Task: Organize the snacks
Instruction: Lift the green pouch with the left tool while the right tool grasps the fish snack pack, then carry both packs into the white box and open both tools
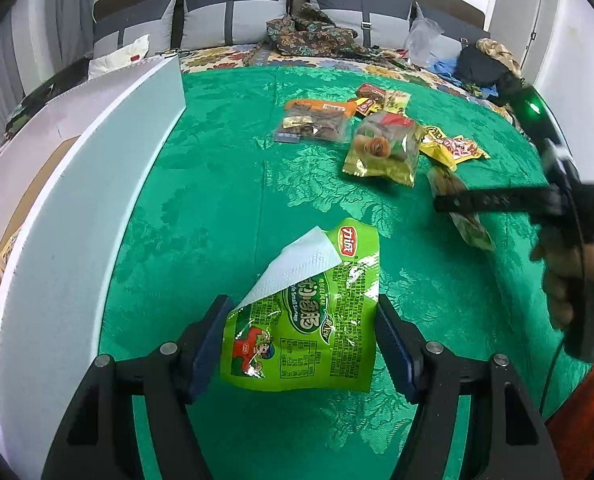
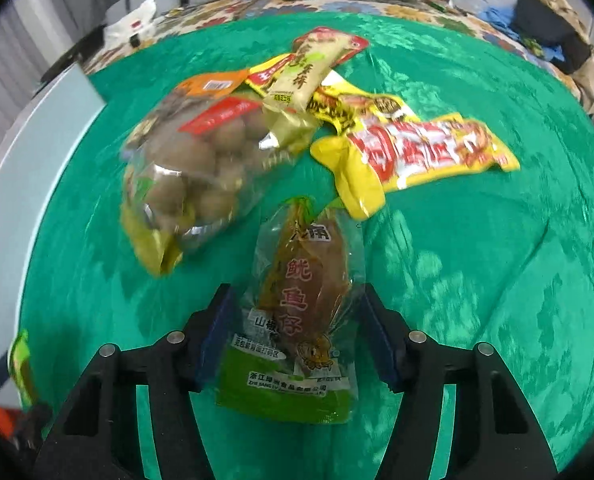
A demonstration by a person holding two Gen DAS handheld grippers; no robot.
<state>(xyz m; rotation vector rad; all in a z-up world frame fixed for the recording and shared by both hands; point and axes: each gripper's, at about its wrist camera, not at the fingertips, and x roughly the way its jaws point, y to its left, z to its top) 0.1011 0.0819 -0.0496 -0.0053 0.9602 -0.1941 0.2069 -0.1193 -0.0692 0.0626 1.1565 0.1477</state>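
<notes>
My left gripper (image 1: 299, 340) is shut on a bright green sausage snack bag (image 1: 309, 320), pads pressing both its sides, and holds it above the green cloth (image 1: 225, 200). The bag's top corner is folded over, showing its white inside. My right gripper (image 2: 297, 332) points down over a clear squid snack packet (image 2: 301, 300) with a green bottom band. The packet lies flat on the cloth between the blue pads, which stand at its edges without squeezing it. The left wrist view shows that gripper's finger (image 1: 497, 200) over the same packet (image 1: 473, 228), with a hand behind it.
A white box wall (image 1: 77, 220) curves along the left of the cloth. Several loose snacks lie beyond: a bag of round brown balls (image 2: 185, 168), a yellow-red packet (image 2: 417, 148), a beige stick pack (image 2: 309, 68). Pillows and clothes lie on the bed behind.
</notes>
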